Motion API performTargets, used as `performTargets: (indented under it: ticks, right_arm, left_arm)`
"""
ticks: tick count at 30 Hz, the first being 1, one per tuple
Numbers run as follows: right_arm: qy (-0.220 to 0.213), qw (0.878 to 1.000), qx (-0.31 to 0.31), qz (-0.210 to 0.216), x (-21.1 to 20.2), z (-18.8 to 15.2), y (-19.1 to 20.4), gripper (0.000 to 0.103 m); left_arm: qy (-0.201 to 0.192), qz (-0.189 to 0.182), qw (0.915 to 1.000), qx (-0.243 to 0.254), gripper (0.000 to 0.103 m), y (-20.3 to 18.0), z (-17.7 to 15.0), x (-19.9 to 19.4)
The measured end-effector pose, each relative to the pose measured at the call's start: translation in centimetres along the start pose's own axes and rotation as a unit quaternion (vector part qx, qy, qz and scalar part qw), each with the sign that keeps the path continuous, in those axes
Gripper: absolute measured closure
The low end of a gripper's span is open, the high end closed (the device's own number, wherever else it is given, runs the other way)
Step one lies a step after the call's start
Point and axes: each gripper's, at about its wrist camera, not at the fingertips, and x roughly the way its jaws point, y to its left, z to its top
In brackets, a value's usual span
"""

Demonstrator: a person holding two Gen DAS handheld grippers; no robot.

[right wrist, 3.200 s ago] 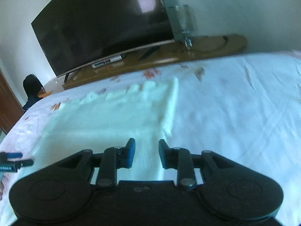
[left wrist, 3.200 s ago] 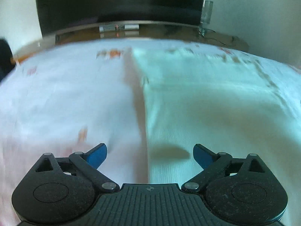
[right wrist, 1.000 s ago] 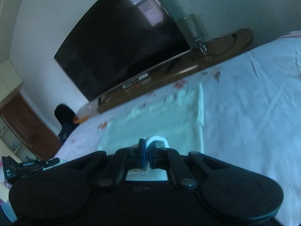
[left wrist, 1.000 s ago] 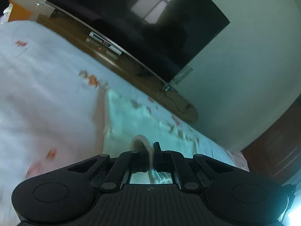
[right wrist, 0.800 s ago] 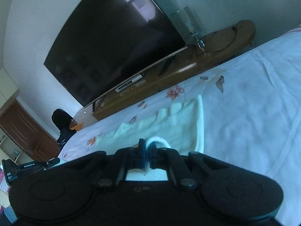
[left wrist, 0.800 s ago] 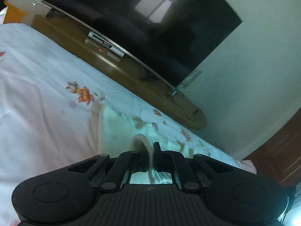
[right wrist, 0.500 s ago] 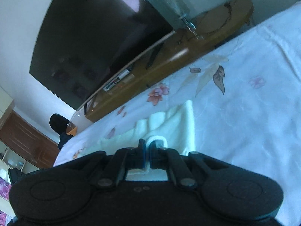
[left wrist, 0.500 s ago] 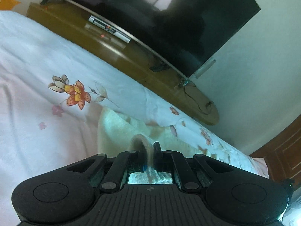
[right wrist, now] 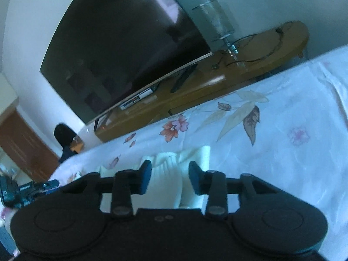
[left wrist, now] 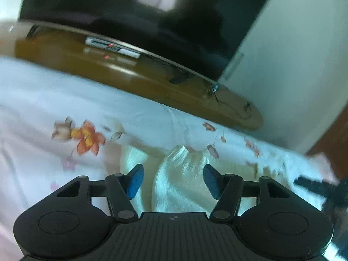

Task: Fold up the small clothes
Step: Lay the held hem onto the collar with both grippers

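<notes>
In the left wrist view, the left gripper (left wrist: 173, 179) hangs low over the floral bedsheet (left wrist: 39, 100) at the bed's far end, its jaws opening with a hump of the pale cloth (left wrist: 180, 180) between the pads, touching neither; this looks like letting go of a carried edge to finish a fold. In the right wrist view, the right gripper (right wrist: 169, 177) is likewise opening around a raised ridge of the cloth (right wrist: 168, 174), unclamped. No containers appear, only a glass (right wrist: 214, 19) on the far wooden stand (right wrist: 271, 50).
</notes>
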Motion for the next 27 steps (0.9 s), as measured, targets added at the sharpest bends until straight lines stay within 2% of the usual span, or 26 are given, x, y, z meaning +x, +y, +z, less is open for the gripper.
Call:
performTargets:
  ticks: [4, 8, 11, 13, 14, 16, 17, 18, 20, 21, 24, 27]
  right_arm:
    - [0.023, 0.999, -0.042, -0.026, 1.5, 0.3, 0.9, 0.071]
    - [0.041, 0.997, -0.058, -0.025, 2.4, 0.2, 1.3, 0.082]
    - [0.049, 0.996, -0.069, -0.022, 2.6, 0.2, 1.5, 0.082]
    - [0.054, 0.995, -0.079, -0.020, 2.7, 0.2, 1.7, 0.082]
    - [0.057, 0.995, -0.081, -0.022, 2.8, 0.1, 1.7, 0.082]
    - [0.063, 0.994, -0.086, -0.020, 2.9, 0.1, 1.7, 0.085]
    - [0.066, 0.993, -0.091, -0.020, 3.0, 0.0, 1.8, 0.092]
    - [0.071, 0.993, -0.097, -0.019, 3.1, -0.1, 2.0, 0.096]
    - [0.071, 0.991, -0.108, -0.019, 3.1, -0.2, 2.3, 0.098]
    - [0.065, 0.991, -0.116, -0.022, 2.8, -0.3, 2.5, 0.099]
    - [0.024, 0.992, -0.125, -0.022, 1.4, 0.3, 3.1, 0.099]
    - [-0.008, 0.991, -0.128, -0.033, 0.5, 1.0, 3.0, 0.099]
  left_arm:
    - [0.020, 0.021, 0.9975, 0.064, 0.043, -0.9, 1.1, 1.1]
    - [0.042, 0.028, 0.9962, 0.070, 0.043, -0.3, 1.4, 2.1]
    - [0.038, 0.009, 0.9968, 0.070, 0.043, -0.4, 1.4, 2.3]
    - [0.045, 0.005, 0.9967, 0.068, 0.062, -0.2, 1.3, 2.7]
    - [0.050, 0.003, 0.9967, 0.064, 0.068, -0.1, 1.2, 2.8]
    - [0.061, -0.006, 0.9964, 0.058, 0.090, 0.1, 1.0, 3.3]
    - [0.066, -0.009, 0.9963, 0.055, 0.092, 0.1, 0.9, 3.5]
    - [0.062, -0.007, 0.9964, 0.057, 0.098, 0.0, 0.8, 3.4]
    - [0.038, -0.003, 0.9976, 0.058, 0.100, 0.0, 0.6, 2.8]
    - [0.013, -0.005, 0.9985, 0.053, 0.101, 0.0, 0.6, 1.9]
    - [-0.036, -0.012, 0.9986, 0.036, 0.100, 0.6, 0.7, -0.1]
    - [-0.028, 0.001, 0.9994, 0.022, 0.100, 1.4, 0.6, 0.4]
